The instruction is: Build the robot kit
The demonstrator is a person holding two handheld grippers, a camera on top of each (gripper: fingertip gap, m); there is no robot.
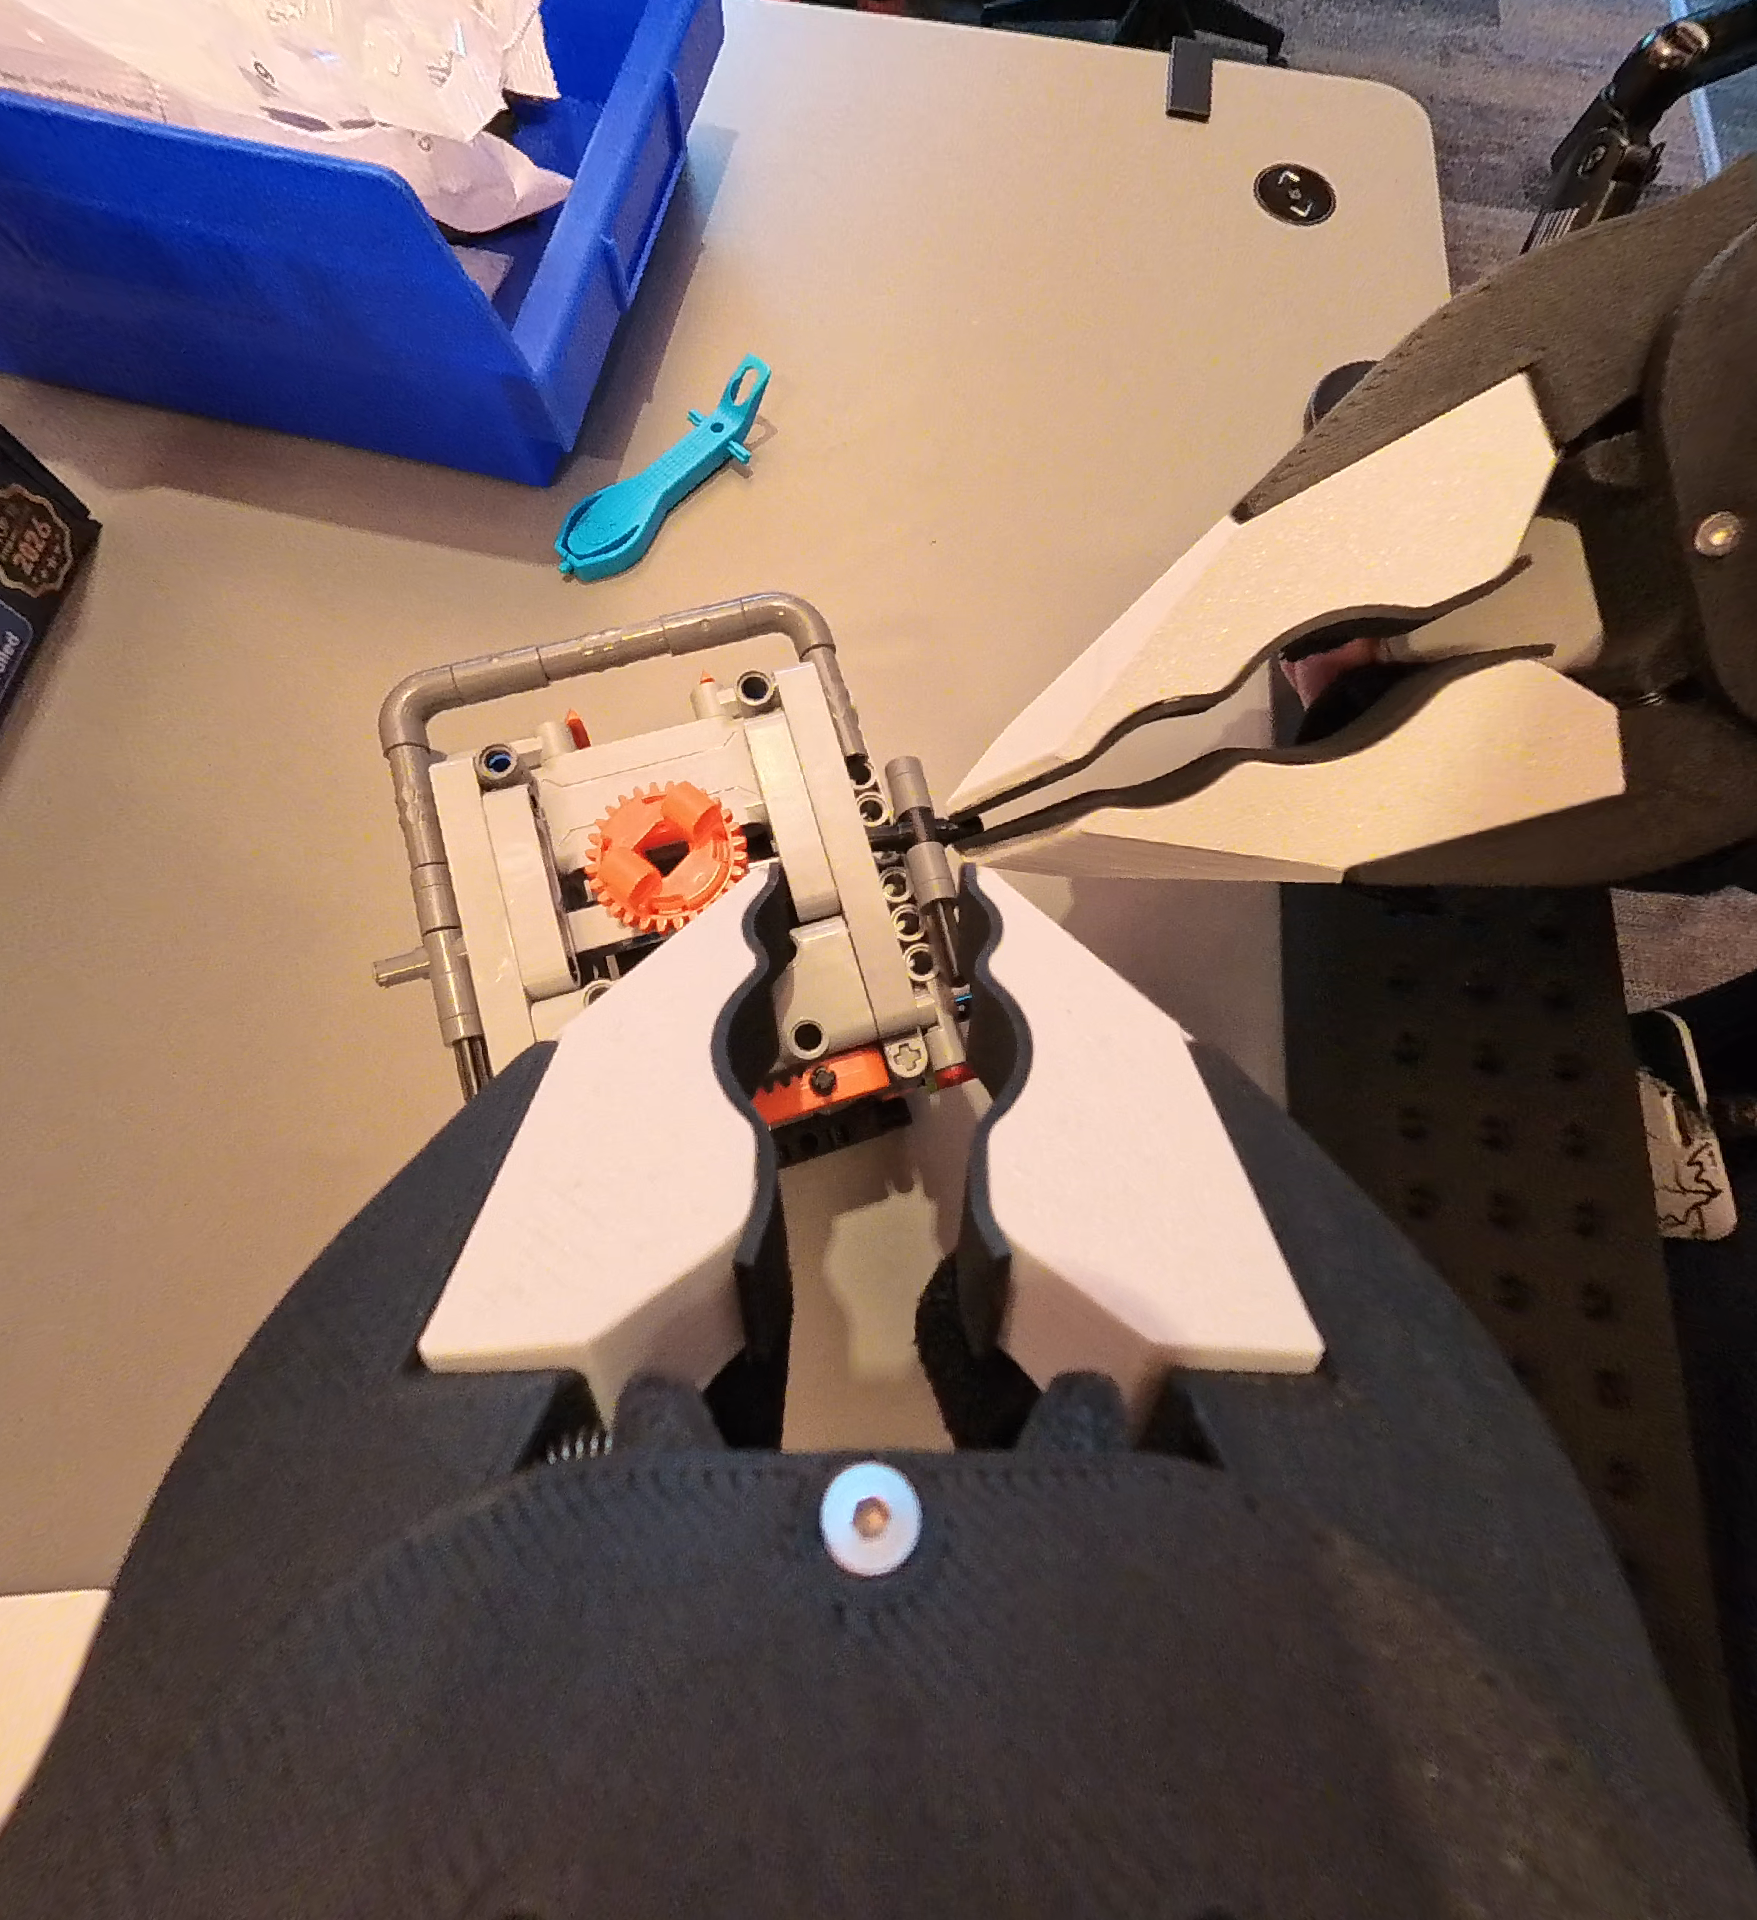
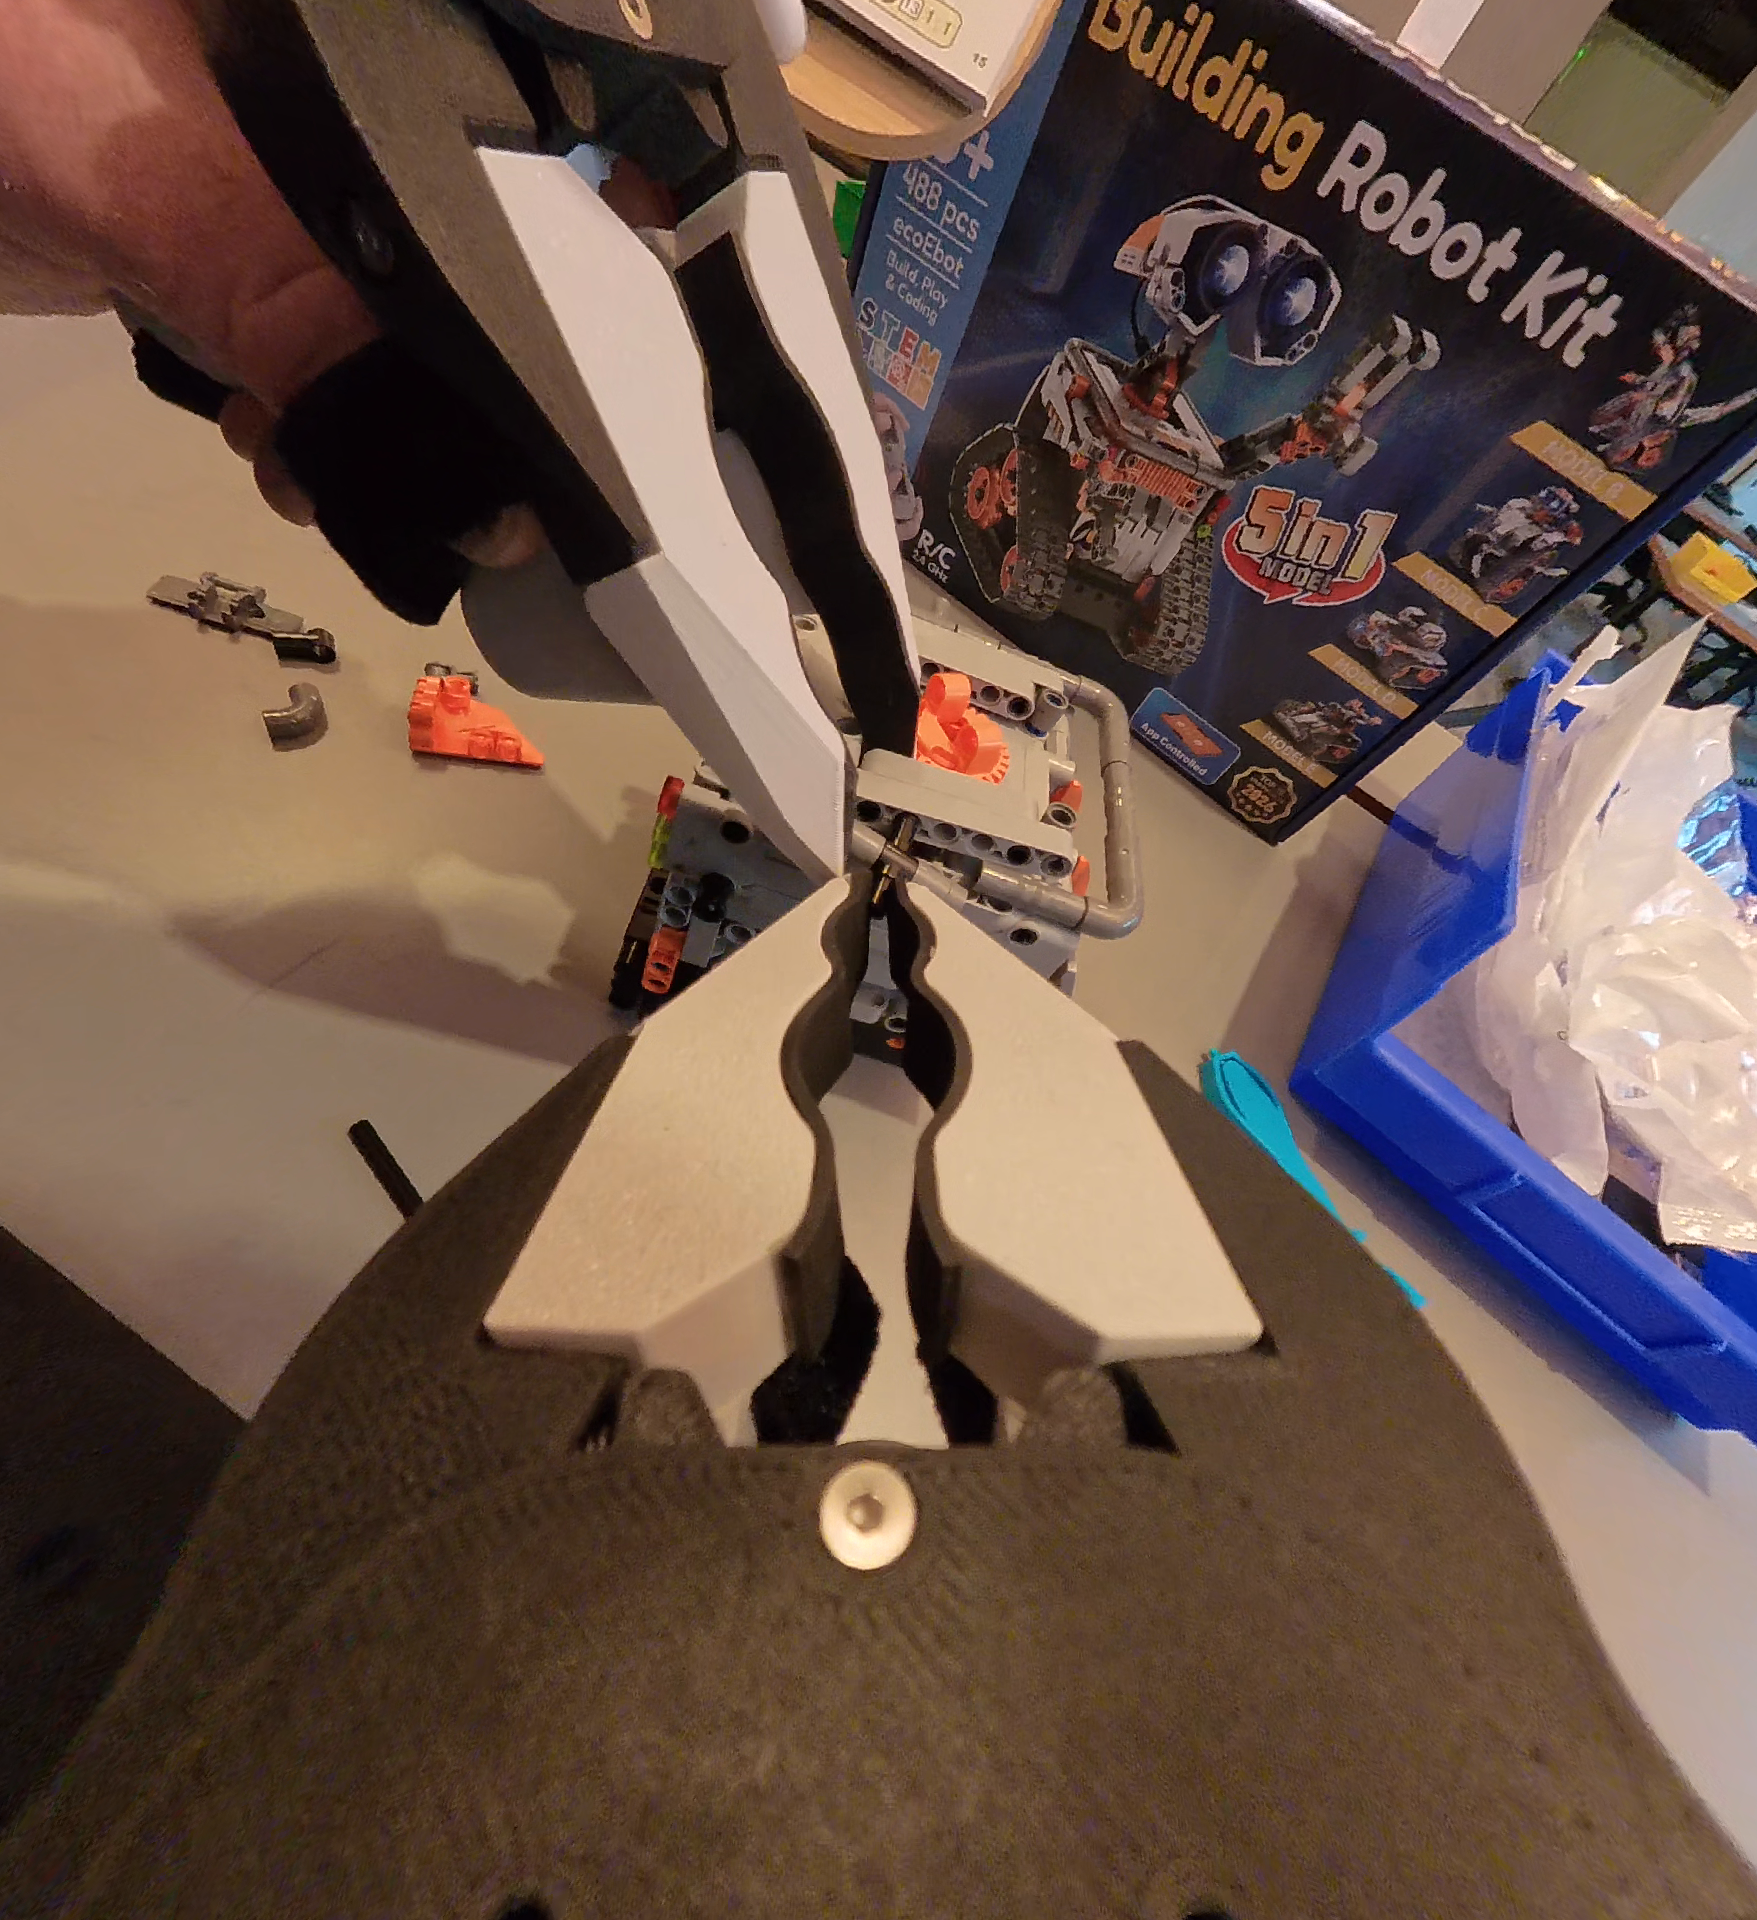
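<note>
Left claw (image 1: 869, 883) clamps grey brick model (image 1: 645, 810); right claw (image 2: 879, 883) pinches black pin (image 2: 889, 857).

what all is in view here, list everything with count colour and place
grey and orange brick-built assembly: one, grey frame with an orange gear on top, centre of table
thin black pin: one, black, sticking out of the assembly's side
turquoise plastic separator tool: one, turquoise, between assembly and bin
blue plastic bin: one, blue, holding crumpled clear bags, far edge of table
dark printed kit box: one, dark blue, upright behind the assembly
orange wedge piece: one, orange, loose on table
grey curved elbow piece: one, grey, beside the wedge
grey table: one, light grey
left gripper: one, white jaws clamped on the assembly's corner
right gripper: one, white jaws pinched on the pin
</note>
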